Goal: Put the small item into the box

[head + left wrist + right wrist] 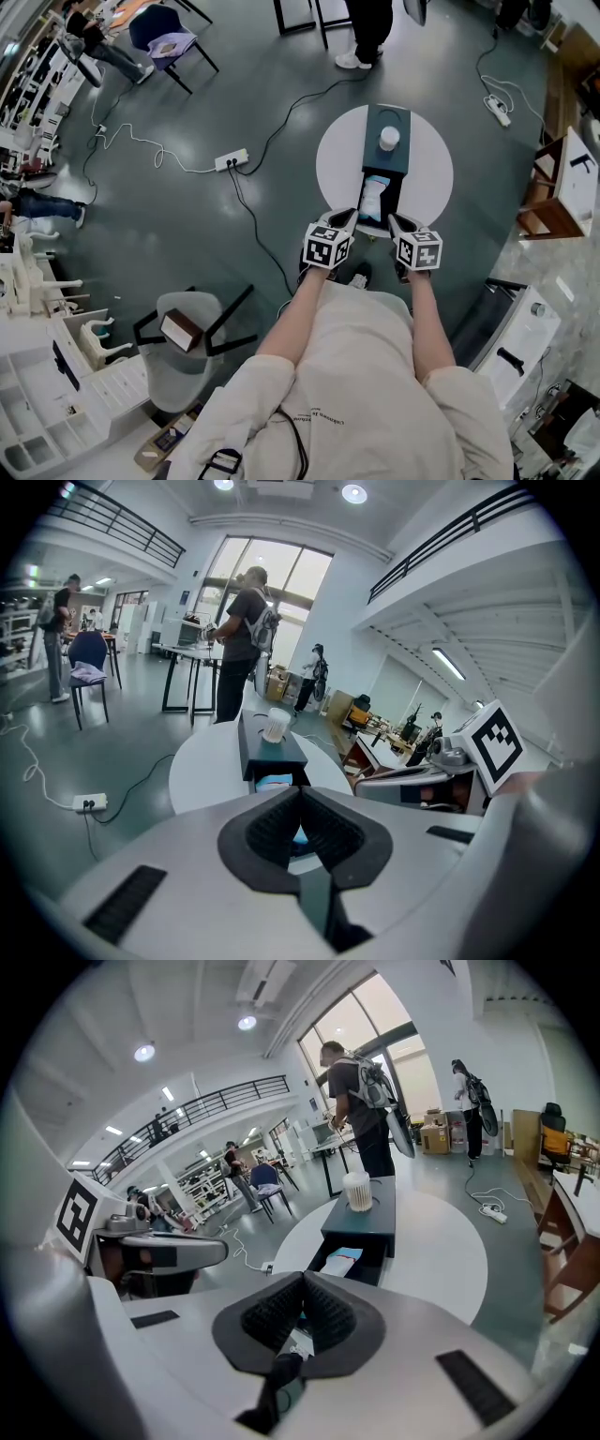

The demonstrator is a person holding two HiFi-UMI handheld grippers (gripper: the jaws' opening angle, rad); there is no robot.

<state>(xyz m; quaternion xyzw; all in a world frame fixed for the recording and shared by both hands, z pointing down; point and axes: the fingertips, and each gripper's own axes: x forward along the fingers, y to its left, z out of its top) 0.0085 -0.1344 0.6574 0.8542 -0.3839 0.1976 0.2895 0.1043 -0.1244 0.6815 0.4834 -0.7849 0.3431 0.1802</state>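
A dark teal box (397, 123) stands on a round white table (336, 161), and its drawer (397, 201) is pulled out toward me. A white and light-blue packet (373, 198) lies in the drawer. It also shows as the packet (274, 782) and the packet (342, 1258) in the two gripper views. A white ribbed cup (389, 138) sits on top of the box. My left gripper (350, 217) and right gripper (393, 218) hover side by side at the drawer's near end. Both are shut, with no thing clearly held between the pads.
A person (366, 33) stands past the table's far side. A power strip (231, 160) and its cables lie on the floor to the left, and another strip (497, 110) lies to the right. A grey chair (183, 342) is at my left, and a wooden cabinet (561, 187) at the right.
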